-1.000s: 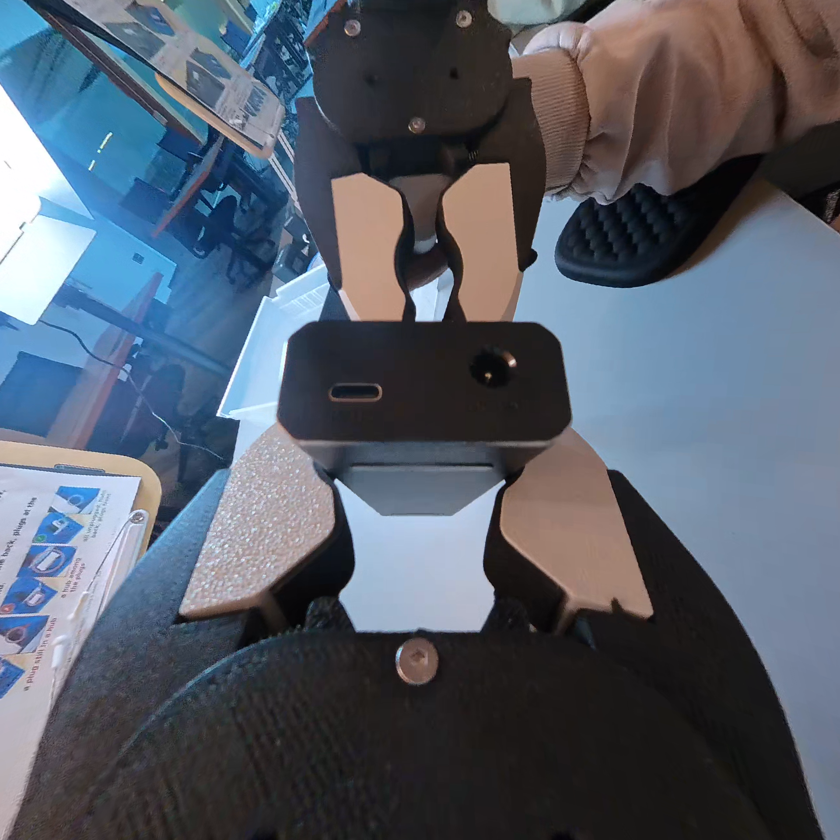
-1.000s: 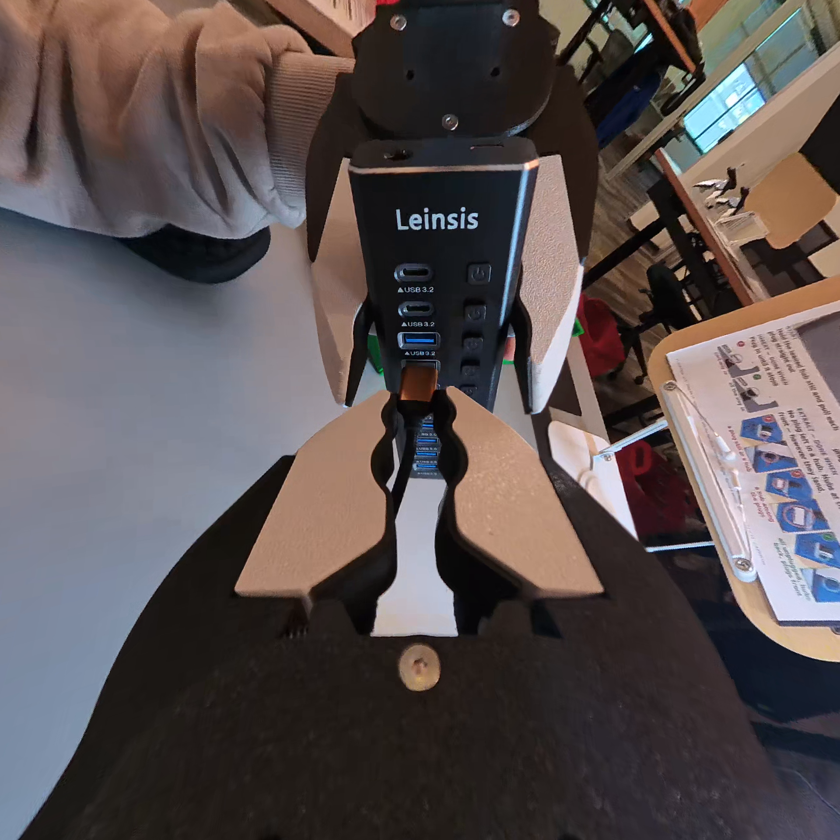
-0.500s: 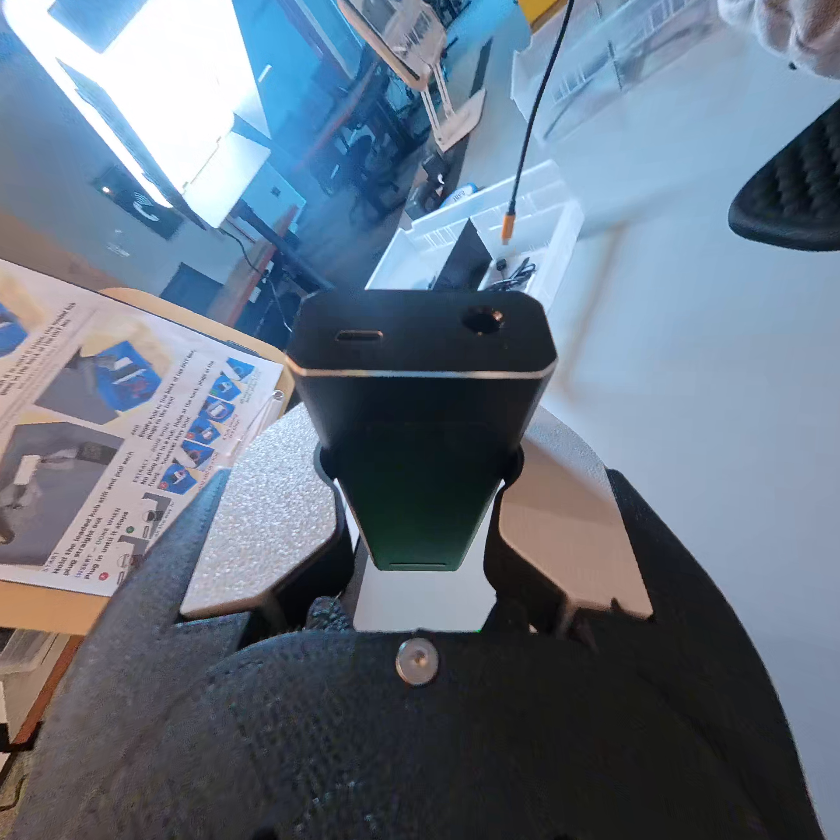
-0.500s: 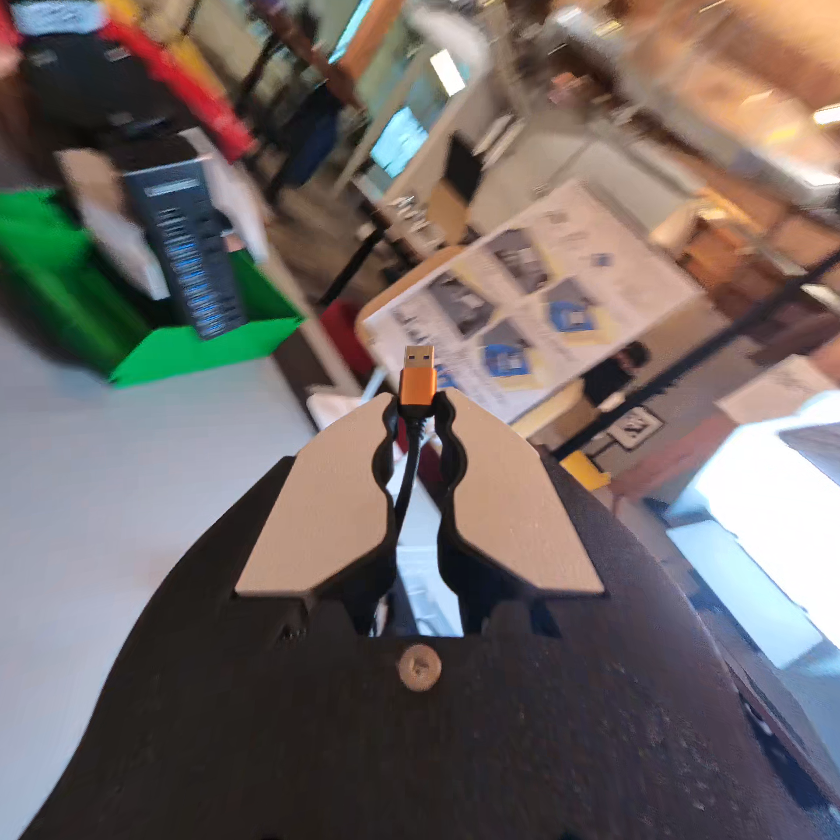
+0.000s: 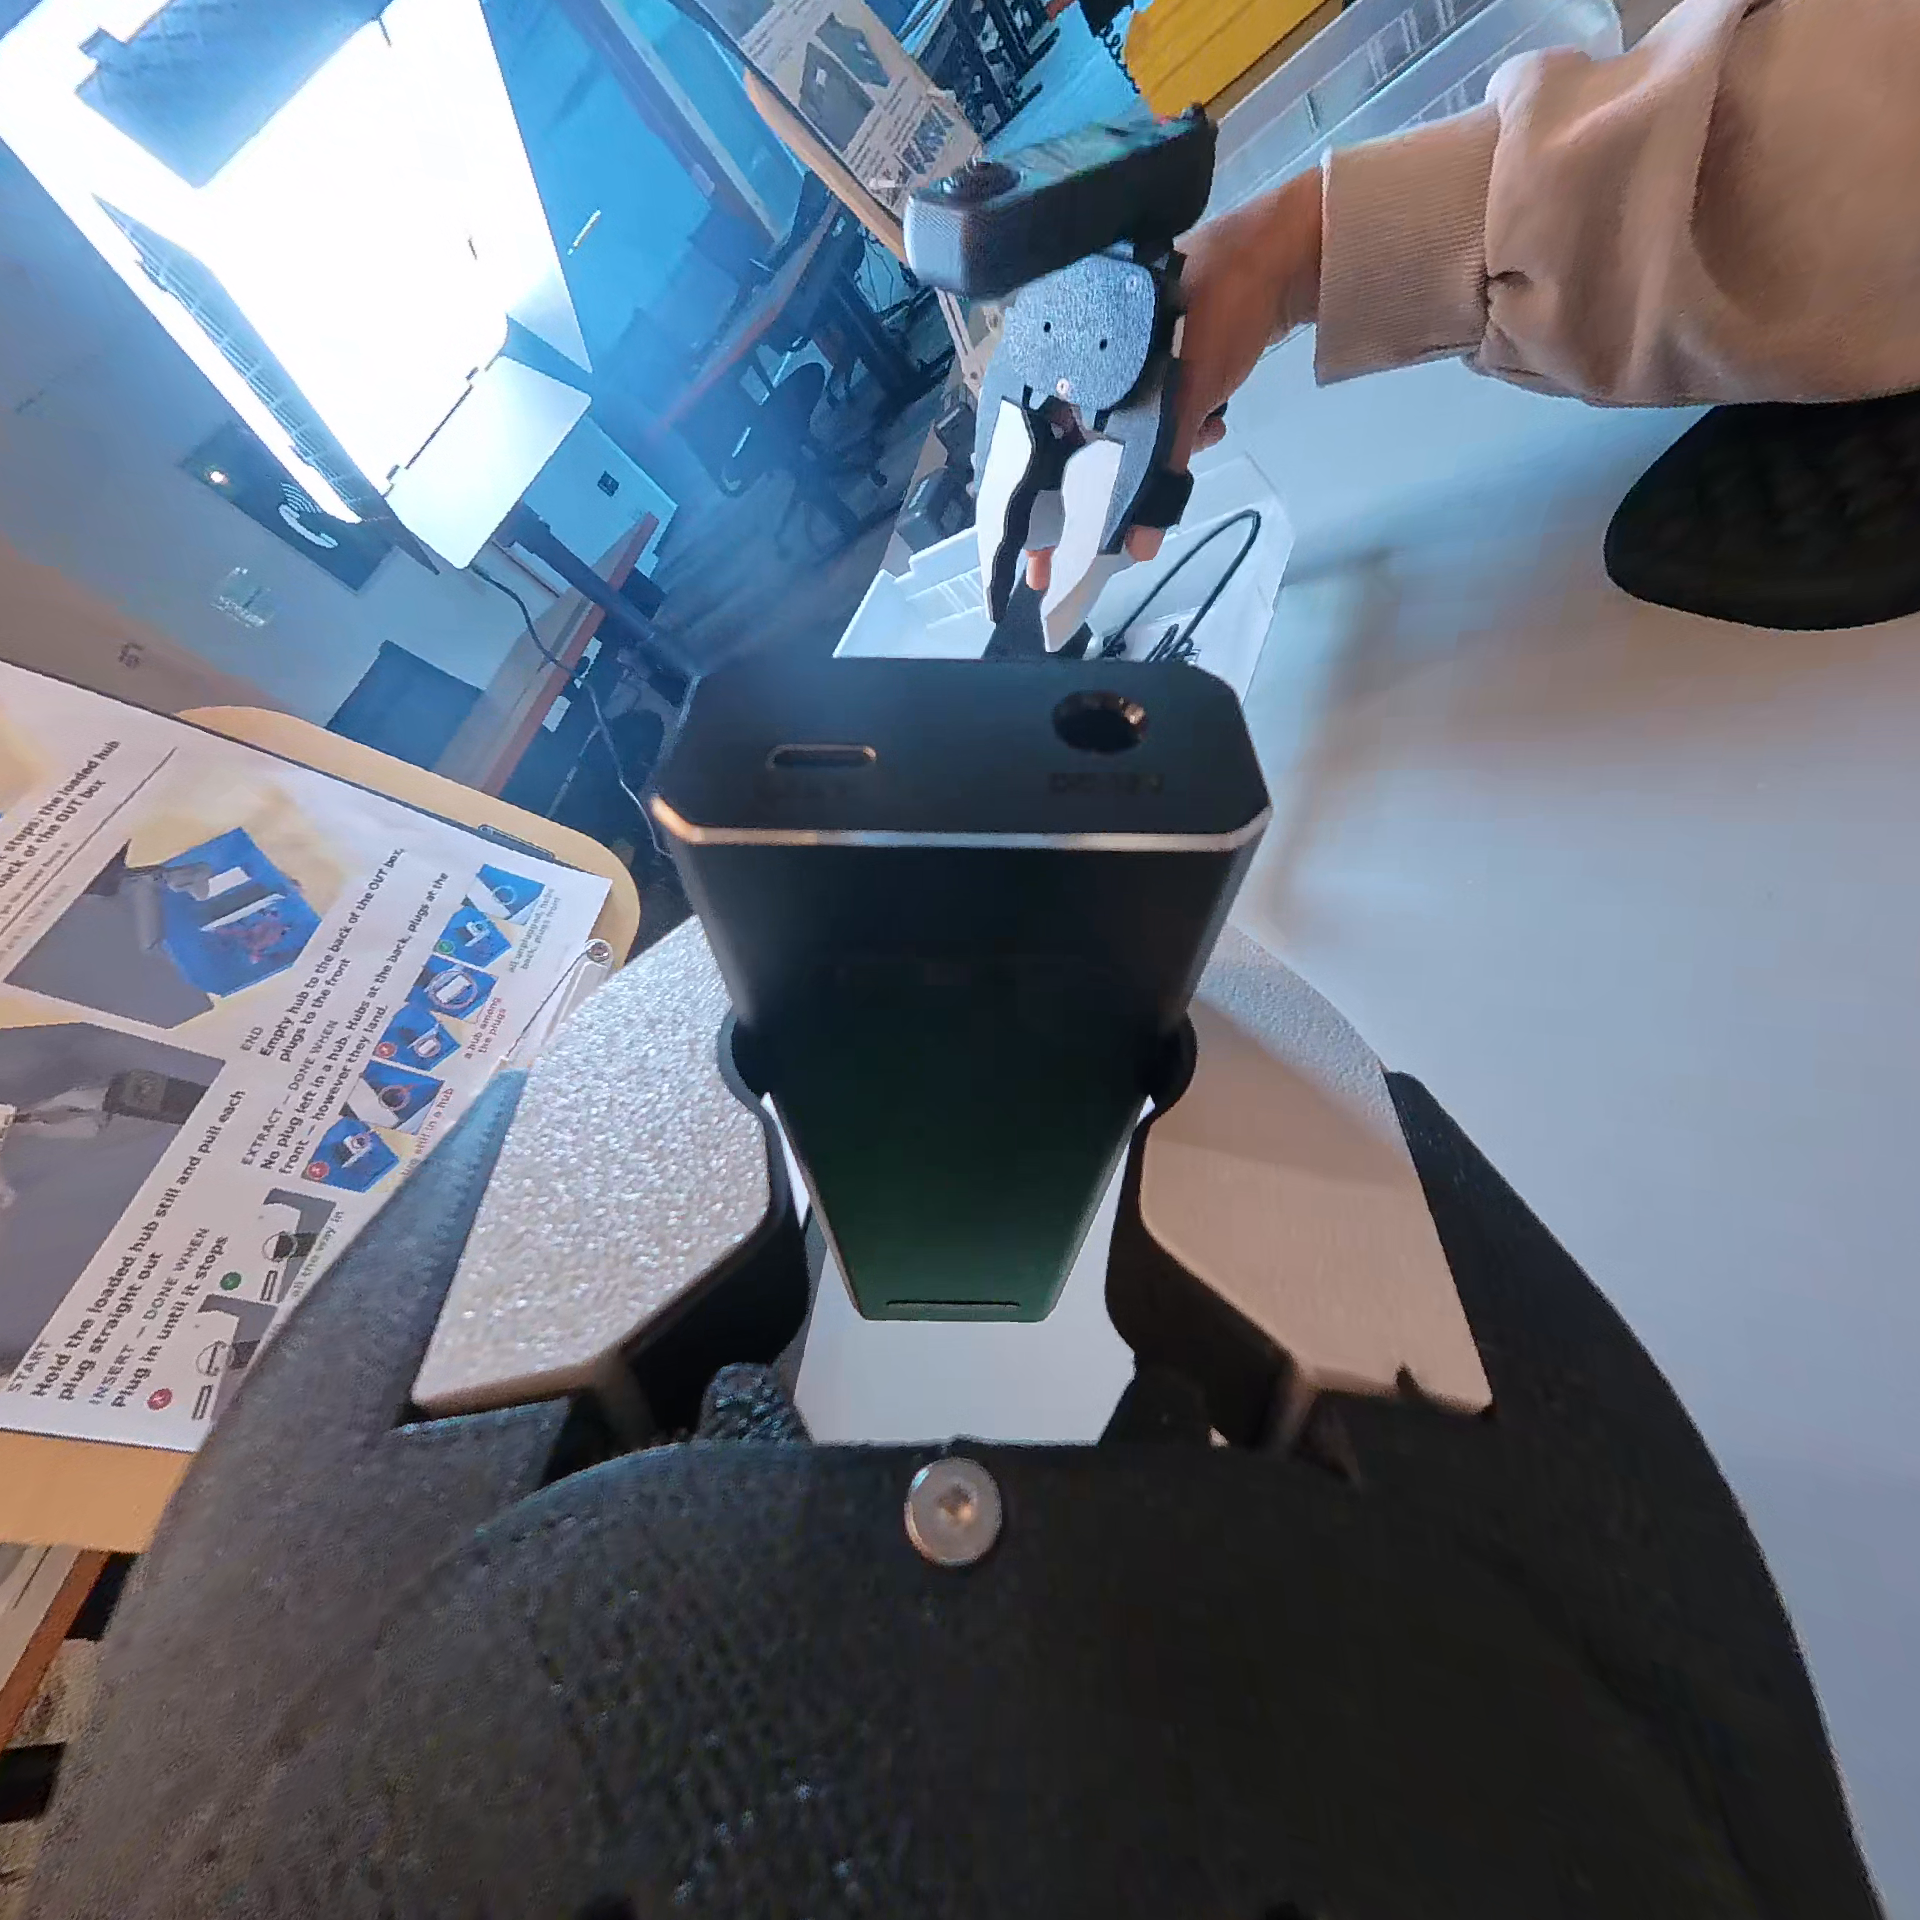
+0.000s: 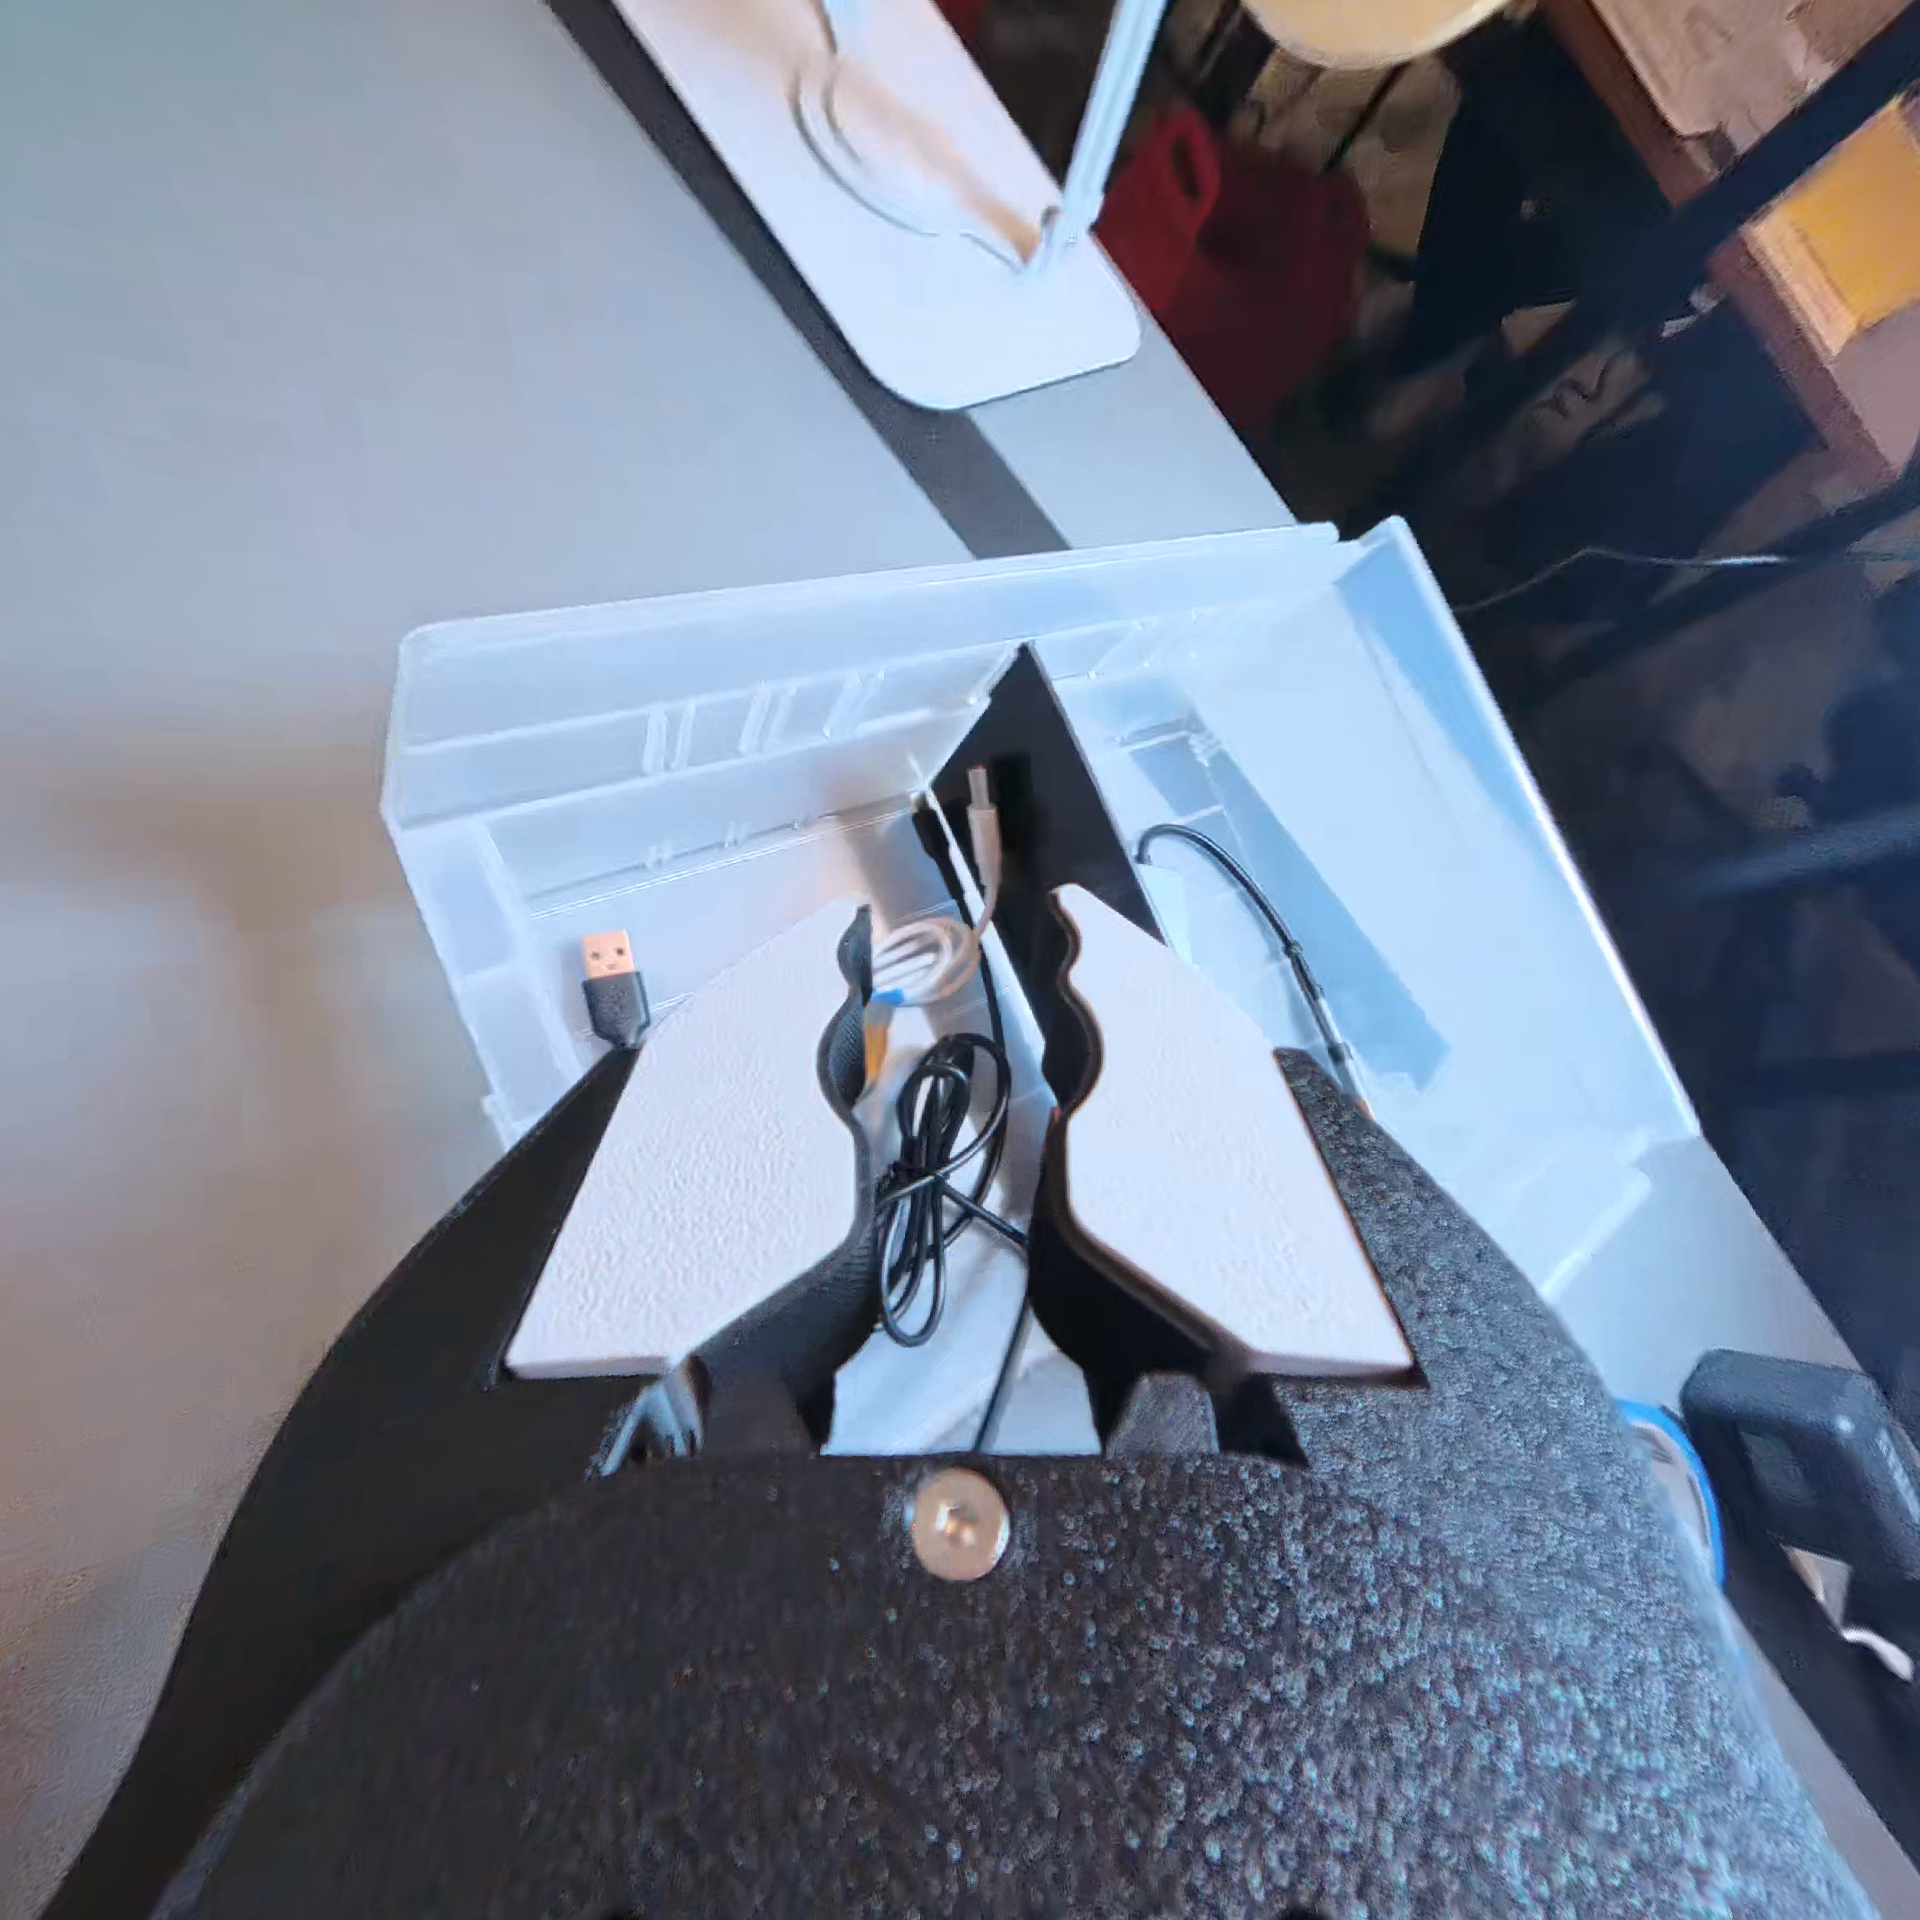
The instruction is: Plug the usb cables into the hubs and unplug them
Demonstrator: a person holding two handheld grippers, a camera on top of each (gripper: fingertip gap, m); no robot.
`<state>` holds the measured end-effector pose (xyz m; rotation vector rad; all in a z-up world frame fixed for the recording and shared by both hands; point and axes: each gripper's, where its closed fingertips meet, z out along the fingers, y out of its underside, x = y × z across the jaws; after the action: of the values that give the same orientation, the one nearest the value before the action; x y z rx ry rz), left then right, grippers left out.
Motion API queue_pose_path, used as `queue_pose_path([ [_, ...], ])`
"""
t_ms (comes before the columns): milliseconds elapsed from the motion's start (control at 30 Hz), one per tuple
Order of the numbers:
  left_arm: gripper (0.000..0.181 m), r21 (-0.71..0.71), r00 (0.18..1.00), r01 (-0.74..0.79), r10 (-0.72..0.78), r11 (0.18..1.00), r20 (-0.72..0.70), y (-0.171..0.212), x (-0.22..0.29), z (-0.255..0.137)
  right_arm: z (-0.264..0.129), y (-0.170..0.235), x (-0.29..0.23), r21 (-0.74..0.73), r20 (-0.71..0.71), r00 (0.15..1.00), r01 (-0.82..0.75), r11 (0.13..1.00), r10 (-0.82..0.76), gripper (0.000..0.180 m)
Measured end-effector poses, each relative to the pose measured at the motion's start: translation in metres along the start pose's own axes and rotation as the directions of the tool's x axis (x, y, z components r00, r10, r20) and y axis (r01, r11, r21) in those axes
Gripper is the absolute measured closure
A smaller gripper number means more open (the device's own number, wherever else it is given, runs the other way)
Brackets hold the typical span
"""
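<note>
**Hub clamped on the left, parted fingers over the cable tray on the right**

Left wrist view: left gripper [image 5: 956, 1039] closed on the sides of a black hub [image 5: 956, 914], held raised above the pale table [image 5: 1558, 935]. End face of the hub turned toward the camera, with a slim oval port and a round socket. Underside of the hub dark, tinged green. Farther off, right gripper [image 5: 1044, 582] held in a hand [image 5: 1221, 301] with a beige sleeve [image 5: 1621, 208], tips pointed down over a clear tray [image 5: 935, 592]; a black cable [image 5: 1195, 561] looping beside it. Printed instruction sheet [image 5: 208, 1039] on a tan board at left. Dark textured pad [image 5: 1766, 520] at the right edge.

Right wrist view: right gripper [image 6: 956, 925] with fingers [image 6: 727, 1143] parted, nothing gripped between them. Directly below, the clear tray [image 6: 675, 665] on the table [image 6: 312, 312], holding several cables: a coiled white cable [image 6: 925, 951], a bundled black cable [image 6: 935, 1164], a black-sleeved plug [image 6: 613, 977] lying toward the left wall, another black lead [image 6: 1247, 904] curving in the right section. White flat base [image 6: 935, 208] near the table's far edge. View somewhat blurred.
</note>
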<state>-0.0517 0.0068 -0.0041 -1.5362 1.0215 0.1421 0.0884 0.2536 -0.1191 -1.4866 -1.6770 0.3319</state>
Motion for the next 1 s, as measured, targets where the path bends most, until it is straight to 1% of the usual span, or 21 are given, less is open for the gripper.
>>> queue_pose_path([
  [33, 0.109, -0.002, 1.000, 0.001, -0.001, 1.000, -0.004, 0.001, 0.001, 0.001, -0.002, -0.003, -0.004, 0.000, 0.015, 1.000, 0.000, 1.000, 0.000, 0.146],
  [100, 0.109, -0.011, 1.000, 0.000, 0.000, 1.000, -0.009, 0.004, 0.002, 0.004, -0.011, -0.013, -0.004, 0.025, 0.018, 1.000, -0.021, 0.999, 0.020, 0.142],
  [200, 0.109, -0.017, 1.000, -0.003, 0.003, 1.000, -0.015, 0.005, 0.004, 0.006, -0.031, -0.026, 0.001, 0.066, -0.014, 1.000, -0.007, 0.998, 0.008, 0.142],
  [267, 0.109, -0.014, 1.000, -0.003, 0.002, 1.000, -0.018, 0.003, 0.005, 0.006, -0.045, -0.023, -0.001, 0.017, -0.008, 1.000, 0.007, 1.000, -0.007, 0.147],
  [300, 0.109, -0.012, 1.000, -0.002, 0.002, 1.000, -0.018, 0.003, 0.005, 0.006, -0.050, -0.015, -0.006, -0.044, 0.019, 1.000, 0.015, 0.999, -0.014, 0.148],
  [333, 0.109, -0.011, 1.000, -0.002, 0.002, 1.000, -0.018, 0.002, 0.005, 0.007, -0.054, -0.002, -0.016, -0.129, 0.075, 0.997, 0.017, 0.992, -0.007, 0.148],
  [400, 0.109, -0.013, 1.000, -0.001, 0.001, 1.000, -0.021, 0.003, 0.006, 0.008, -0.059, 0.029, -0.039, -0.316, 0.182, 0.983, 0.038, 0.948, 0.022, 0.148],
  [467, 0.109, -0.019, 1.000, -0.003, 0.002, 1.000, -0.029, 0.004, 0.008, 0.010, -0.056, 0.057, -0.046, -0.479, 0.194, 0.980, 0.061, 0.876, 0.038, 0.148],
  [500, 0.109, -0.023, 0.999, -0.005, 0.004, 1.000, -0.033, 0.004, 0.010, 0.011, -0.053, 0.066, -0.051, -0.535, 0.205, 0.977, 0.057, 0.843, 0.065, 0.148],
  [600, 0.109, -0.032, 0.999, -0.012, 0.010, 0.999, -0.042, 0.005, 0.012, 0.013, -0.042, 0.089, -0.054, -0.650, 0.198, 0.975, 0.053, 0.758, 0.102, 0.149],
  [633, 0.109, -0.032, 0.999, -0.012, 0.010, 0.999, -0.044, 0.005, 0.012, 0.012, -0.039, 0.093, -0.054, -0.669, 0.192, 0.975, 0.044, 0.742, 0.115, 0.152],
  [800, 0.109, -0.027, 0.999, -0.002, 0.001, 1.000, -0.043, 0.006, 0.010, 0.010, -0.033, 0.097, -0.061, -0.664, 0.230, 0.956, 0.019, 0.747, 0.180, 0.156],
  [933, 0.109, -0.033, 0.999, -0.007, 0.005, 0.999, -0.050, 0.006, 0.012, 0.010, -0.037, 0.090, -0.061, -0.606, 0.267, 0.945, 0.012, 0.795, 0.189, 0.162],
  [967, 0.109, -0.033, 0.999, -0.007, 0.006, 0.999, -0.051, 0.006, 0.012, 0.010, -0.038, 0.088, -0.059, -0.588, 0.268, 0.944, 0.001, 0.809, 0.193, 0.171],
  [1000, 0.109, -0.031, 0.999, -0.007, 0.005, 0.999, -0.052, 0.006, 0.012, 0.010, -0.039, 0.085, -0.057, -0.569, 0.266, 0.944, -0.008, 0.822, 0.194, 0.175],
])
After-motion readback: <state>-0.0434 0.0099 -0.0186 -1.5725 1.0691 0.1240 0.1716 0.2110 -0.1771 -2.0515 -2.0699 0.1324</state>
